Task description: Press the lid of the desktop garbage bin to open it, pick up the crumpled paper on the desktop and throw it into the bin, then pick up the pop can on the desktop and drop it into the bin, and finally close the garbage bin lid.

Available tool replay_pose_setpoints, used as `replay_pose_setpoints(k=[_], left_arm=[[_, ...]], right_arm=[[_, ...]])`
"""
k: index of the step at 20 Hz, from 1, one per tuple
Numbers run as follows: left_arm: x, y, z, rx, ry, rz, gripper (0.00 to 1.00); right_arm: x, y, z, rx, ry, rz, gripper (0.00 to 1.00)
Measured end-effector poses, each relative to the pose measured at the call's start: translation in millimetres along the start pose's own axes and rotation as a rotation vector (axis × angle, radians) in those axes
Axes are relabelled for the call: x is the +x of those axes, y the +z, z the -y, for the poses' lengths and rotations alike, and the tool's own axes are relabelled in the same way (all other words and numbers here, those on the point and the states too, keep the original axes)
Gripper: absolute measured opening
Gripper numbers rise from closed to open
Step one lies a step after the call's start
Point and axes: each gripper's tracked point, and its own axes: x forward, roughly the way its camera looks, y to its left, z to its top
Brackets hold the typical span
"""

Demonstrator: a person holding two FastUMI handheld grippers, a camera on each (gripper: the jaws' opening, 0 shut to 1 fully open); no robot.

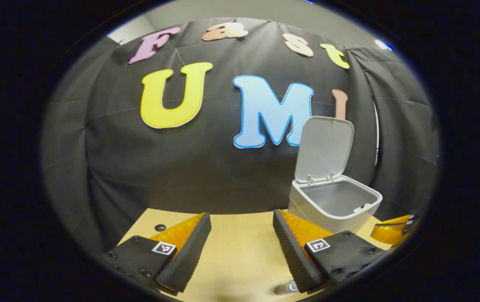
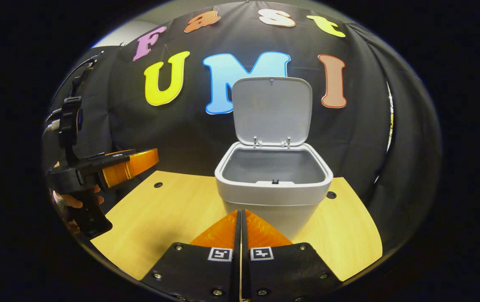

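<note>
- Left tongs (image 1: pixel 242 235) hover above the wooden counter (image 1: pixel 240 251), fingers spread apart, holding nothing.
- Right tongs (image 2: pixel 240 222) are pressed together, empty, pointing at the bin (image 2: pixel 273 188).
- Smooth, boxy plastic bin stands mid-counter, its lid (image 2: pixel 271 111) upright.
- Right gripper view catches a hand (image 2: pixel 74 201) gripping the left tongs.

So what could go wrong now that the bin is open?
The lid stands straight up on its hinge; a bump from a gripper might knock it shut before anything goes in. The right gripper is shut and close to the bin, so pushing forward could shove it along the table. The left gripper is open, holding nothing yet.
</note>
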Motion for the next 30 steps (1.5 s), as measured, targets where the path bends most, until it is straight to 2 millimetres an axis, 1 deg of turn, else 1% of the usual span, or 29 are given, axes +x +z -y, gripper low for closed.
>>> replay_pose_setpoints(k=[2,7,10,11,12,13,14,15,16,17,18,19,20,21,23,24,25,27,28,30], left_arm=[[-7,-1,-13,-0.006,0.026,-0.001,0.95],[-21,-3,-40,-0.018,0.082,0.0,0.95],[-28,-4,-50,-0.028,0.104,-0.002,0.95],[-30,-5,-52,-0.032,0.111,-0.001,0.97],[-32,-5,-55,-0.036,0.117,-0.002,0.97],[-33,-7,-57,-0.04,0.122,-0.003,0.97],[-34,-7,-59,-0.042,0.127,-0.004,0.95],[-36,-8,-61,-0.044,0.131,-0.006,0.95],[-37,-8,-63,-0.047,0.134,-0.006,0.97],[-38,-9,-64,-0.049,0.137,-0.007,0.97],[-38,-9,-66,-0.05,0.139,-0.007,0.98],[-39,-10,-67,-0.053,0.14,-0.007,0.98],[-40,-10,-68,-0.054,0.142,-0.007,0.96],[-41,-10,-69,-0.055,0.144,-0.008,0.96],[-42,-10,-70,-0.057,0.146,-0.008,0.96],[-43,-10,-72,-0.058,0.148,-0.008,0.96],[-44,-10,-73,-0.059,0.15,-0.008,0.96],[-45,-11,-76,-0.062,0.153,-0.009,0.96],[-46,-11,-78,-0.062,0.155,-0.01,0.98],[-48,-13,-81,-0.064,0.162,-0.012,0.96]], right_arm=[[5,-5,-9,-0.012,0.029,-0.011,0.01],[14,-16,-31,-0.039,0.084,-0.047,0.01],[20,-23,-42,-0.054,0.12,-0.071,0.02],[19,-27,-47,-0.057,0.139,-0.083,0.01],[18,-30,-50,-0.063,0.147,-0.095,0.04],[23,-36,-53,-0.067,0.159,-0.104,0.07],[21,-37,-57,-0.07,0.171,-0.112,0.12],[22,-40,-59,-0.075,0.178,-0.117,0.17],[22,-41,-61,-0.08,0.183,-0.123,0.22],[22,-44,-65,-0.083,0.193,-0.129,0.23],[23,-48,-67,-0.086,0.202,-0.139,0.42],[23,-51,-69,-0.088,0.209,-0.147,0.53],[24,-52,-71,-0.09,0.216,-0.154,0.57],[25,-57,-71,-0.094,0.218,-0.163,0.62],[27,-64,-76,-0.095,0.233,-0.181,0.74],[29,-68,-77,-0.099,0.234,-0.191,0.88],[32,-72,-78,-0.103,0.235,-0.2,0.98],[34,-79,-79,-0.114,0.233,-0.218,0.98],[37,-82,-80,-0.12,0.233,-0.228,0.98],[40,-90,-82,-0.133,0.234,-0.249,0.99]])
